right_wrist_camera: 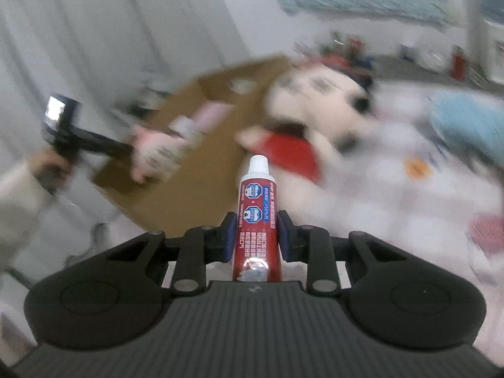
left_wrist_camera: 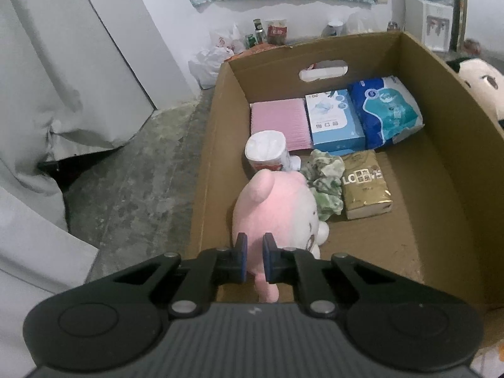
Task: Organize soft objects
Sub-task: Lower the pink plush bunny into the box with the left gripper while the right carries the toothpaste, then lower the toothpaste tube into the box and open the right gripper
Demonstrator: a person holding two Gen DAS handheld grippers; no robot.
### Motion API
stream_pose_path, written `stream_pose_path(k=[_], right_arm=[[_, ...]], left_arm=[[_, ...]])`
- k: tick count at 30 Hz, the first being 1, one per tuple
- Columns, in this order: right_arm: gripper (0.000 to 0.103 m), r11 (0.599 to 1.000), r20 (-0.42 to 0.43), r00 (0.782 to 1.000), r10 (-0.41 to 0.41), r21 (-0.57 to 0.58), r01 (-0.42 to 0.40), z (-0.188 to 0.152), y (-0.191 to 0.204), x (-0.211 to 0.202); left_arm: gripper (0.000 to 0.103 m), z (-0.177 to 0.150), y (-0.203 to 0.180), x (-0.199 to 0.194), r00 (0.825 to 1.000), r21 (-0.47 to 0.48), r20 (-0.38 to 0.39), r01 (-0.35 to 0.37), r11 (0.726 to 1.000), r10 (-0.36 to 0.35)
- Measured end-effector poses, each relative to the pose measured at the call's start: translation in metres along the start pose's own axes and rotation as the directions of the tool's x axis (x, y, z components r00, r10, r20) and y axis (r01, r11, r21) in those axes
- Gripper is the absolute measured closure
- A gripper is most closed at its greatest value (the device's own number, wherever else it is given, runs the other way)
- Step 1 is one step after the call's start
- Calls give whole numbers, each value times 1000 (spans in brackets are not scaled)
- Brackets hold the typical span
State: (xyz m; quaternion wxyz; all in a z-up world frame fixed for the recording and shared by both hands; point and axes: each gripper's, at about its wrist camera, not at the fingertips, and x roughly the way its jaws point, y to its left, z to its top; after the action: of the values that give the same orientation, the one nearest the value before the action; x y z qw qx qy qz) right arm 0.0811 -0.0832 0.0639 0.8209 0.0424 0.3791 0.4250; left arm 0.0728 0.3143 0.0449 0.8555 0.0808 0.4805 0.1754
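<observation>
My left gripper [left_wrist_camera: 254, 245] is shut on a pink and white plush toy [left_wrist_camera: 277, 208] and holds it over the near left corner of a cardboard box [left_wrist_camera: 453, 163]. In the box lie a pink pack [left_wrist_camera: 278, 123], a light blue box [left_wrist_camera: 335, 119], a blue tissue pack [left_wrist_camera: 386, 107], a paper roll [left_wrist_camera: 267, 151], a green cloth [left_wrist_camera: 326, 179] and a gold pack [left_wrist_camera: 365, 182]. My right gripper [right_wrist_camera: 255, 230] is shut on a red toothpaste tube [right_wrist_camera: 256, 220], cap pointing forward. The right wrist view is blurred; it shows the box [right_wrist_camera: 201, 189] and the left gripper with the plush [right_wrist_camera: 154, 154].
A large white, black and red plush [right_wrist_camera: 315, 116] lies right of the box on a white patterned bedsheet [right_wrist_camera: 393, 195]. White curtains [left_wrist_camera: 63, 78] hang to the left over a grey floor [left_wrist_camera: 141, 173]. Bottles and plastic bags [left_wrist_camera: 252, 41] stand by the far wall.
</observation>
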Motion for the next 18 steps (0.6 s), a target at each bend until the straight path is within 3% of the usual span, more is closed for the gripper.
stream_pose_path(k=[5, 11, 14, 18], right_arm=[[77, 995, -16, 996, 93, -31, -94, 61, 55, 45], [77, 999, -138, 990, 23, -22, -26, 121, 99, 151], [77, 1000, -239, 971, 23, 4, -23, 130, 117, 196], [77, 986, -392, 920, -3, -157, -63, 115, 152, 238]], left_arm=[[91, -9, 10, -3, 998, -43, 32, 47, 998, -45], [88, -14, 12, -11, 992, -54, 88, 97, 994, -92], [88, -15, 12, -11, 989, -54, 107, 113, 992, -107], [88, -17, 16, -9, 987, -51, 111, 120, 991, -114]])
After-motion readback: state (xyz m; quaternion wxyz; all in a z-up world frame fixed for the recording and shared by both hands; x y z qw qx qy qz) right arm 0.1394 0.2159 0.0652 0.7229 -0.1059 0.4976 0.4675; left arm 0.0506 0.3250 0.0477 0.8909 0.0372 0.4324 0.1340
